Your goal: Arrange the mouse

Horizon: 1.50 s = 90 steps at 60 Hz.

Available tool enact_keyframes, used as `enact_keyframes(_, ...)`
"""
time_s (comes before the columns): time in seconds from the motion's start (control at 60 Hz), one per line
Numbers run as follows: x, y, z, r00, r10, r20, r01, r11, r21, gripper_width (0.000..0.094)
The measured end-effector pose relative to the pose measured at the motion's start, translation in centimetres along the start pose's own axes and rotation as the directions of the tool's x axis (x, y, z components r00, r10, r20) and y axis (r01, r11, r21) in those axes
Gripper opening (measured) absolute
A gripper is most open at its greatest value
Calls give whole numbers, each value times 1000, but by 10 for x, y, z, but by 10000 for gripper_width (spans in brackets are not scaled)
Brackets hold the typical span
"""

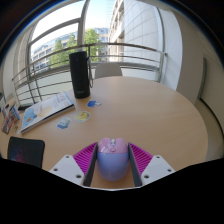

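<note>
Magazines or printed sheets (45,110), pale blue and lying flat, occupy the far left of the round light-wood table (160,115), with a dark rectangular mat or pad (25,151) nearer on that side. Going right, a few small coloured stickers or cards (72,120) are scattered over the wood, and behind them a tall black cylindrical speaker or flask (79,74) stands upright near the far rim. A railing and buildings show through the window beyond.

Nearest the camera, the pale lilac computer mouse (111,160) sits between the two fingers of the gripper (111,165), its long axis running straight ahead along them, its rounded back uppermost. The left magenta pad (86,157) and its mate on the right flank the mouse closely and seem to press on its sides, so I judge the jaws to be pinched on it, though the contact on the right is not quite certain. Whether the mouse is lifted or rests on the table cannot be told.

The wood just ahead is bare, and the right part of the table is bare too. The stickers on the left lie closest to any path forward; the speaker is well apart.
</note>
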State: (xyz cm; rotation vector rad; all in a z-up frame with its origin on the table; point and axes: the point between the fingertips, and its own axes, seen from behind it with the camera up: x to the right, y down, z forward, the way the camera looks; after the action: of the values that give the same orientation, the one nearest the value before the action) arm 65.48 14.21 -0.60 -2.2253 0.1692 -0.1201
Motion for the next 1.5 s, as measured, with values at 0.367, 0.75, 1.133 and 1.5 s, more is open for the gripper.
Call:
enact_keyframes(0.367,3,-23,-26,993,-71,-90,74,997,30,437)
enact_keyframes(0.75,-173,-172,-221,997,12,74,-39,926,376,433)
enact_keyframes(1.133,-315,59,-108,988,-62,143,64,998,-7,516)
enact_keyframes(1.5,-306,40,-202,996,-62,71,62,998,2,850)
